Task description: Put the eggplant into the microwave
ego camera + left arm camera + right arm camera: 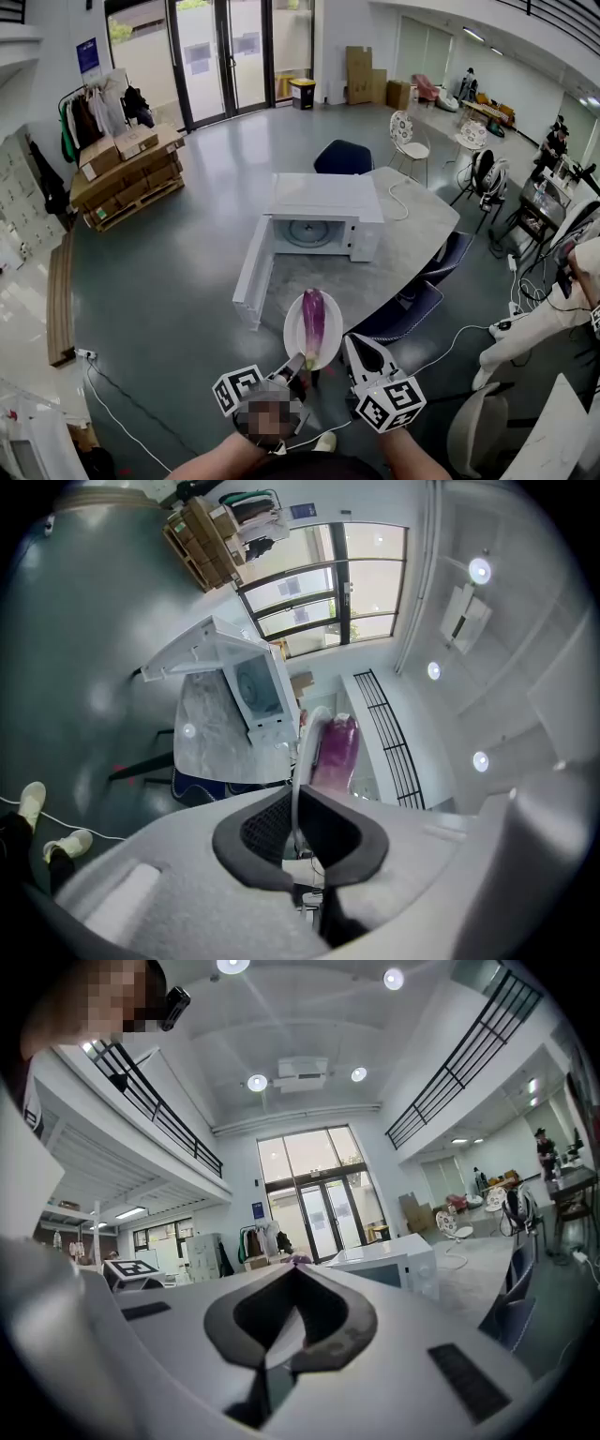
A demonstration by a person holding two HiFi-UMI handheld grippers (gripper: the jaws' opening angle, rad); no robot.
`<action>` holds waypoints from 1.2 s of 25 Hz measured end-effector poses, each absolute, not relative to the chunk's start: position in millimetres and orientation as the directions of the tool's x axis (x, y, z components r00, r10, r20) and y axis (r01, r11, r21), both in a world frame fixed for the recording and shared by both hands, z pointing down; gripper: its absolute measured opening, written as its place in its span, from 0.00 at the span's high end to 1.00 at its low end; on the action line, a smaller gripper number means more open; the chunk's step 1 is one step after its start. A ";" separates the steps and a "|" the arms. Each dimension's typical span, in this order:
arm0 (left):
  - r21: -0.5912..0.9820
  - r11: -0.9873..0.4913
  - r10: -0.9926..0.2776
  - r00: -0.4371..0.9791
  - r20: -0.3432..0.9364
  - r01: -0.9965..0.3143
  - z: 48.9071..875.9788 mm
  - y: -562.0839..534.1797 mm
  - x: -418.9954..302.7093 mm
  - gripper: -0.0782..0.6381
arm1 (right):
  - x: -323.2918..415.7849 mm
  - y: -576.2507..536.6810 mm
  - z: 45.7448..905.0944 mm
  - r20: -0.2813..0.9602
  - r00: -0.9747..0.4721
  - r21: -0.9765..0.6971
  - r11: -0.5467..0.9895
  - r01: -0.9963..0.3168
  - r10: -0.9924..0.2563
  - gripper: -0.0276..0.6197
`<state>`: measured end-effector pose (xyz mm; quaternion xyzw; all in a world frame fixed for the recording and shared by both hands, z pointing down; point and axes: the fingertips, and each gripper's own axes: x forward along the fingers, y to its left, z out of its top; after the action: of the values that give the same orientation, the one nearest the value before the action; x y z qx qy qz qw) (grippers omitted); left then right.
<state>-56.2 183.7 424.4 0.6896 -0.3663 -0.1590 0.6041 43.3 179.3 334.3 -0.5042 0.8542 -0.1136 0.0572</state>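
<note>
Low at the left, the left hand-held gripper (295, 362) pinches the near rim of a white plate (294, 336), its jaws narrow on the thin edge. The purple eggplant (313, 323) lies lengthwise on that plate, short of the microwave (323, 202), whose door (251, 277) stands open on the grey surface (412, 225). Just to the right, the right hand-held gripper (353, 343) is closed and empty.

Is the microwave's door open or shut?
Open. The microwave has its door swung out to the side, and you can see the round turntable inside it.
</note>
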 end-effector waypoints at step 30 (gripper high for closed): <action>0.945 0.017 -0.739 0.632 0.232 -0.327 434.0 167.3 -10.3 0.86 | 98.7 175.1 335.9 -0.025 -0.528 -0.286 0.512 -0.810 -0.849 0.95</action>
<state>-10.3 167.3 434.0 0.6792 -0.3923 -0.1730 0.5956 98.7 175.1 335.9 -0.4790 0.8657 -0.1205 0.0809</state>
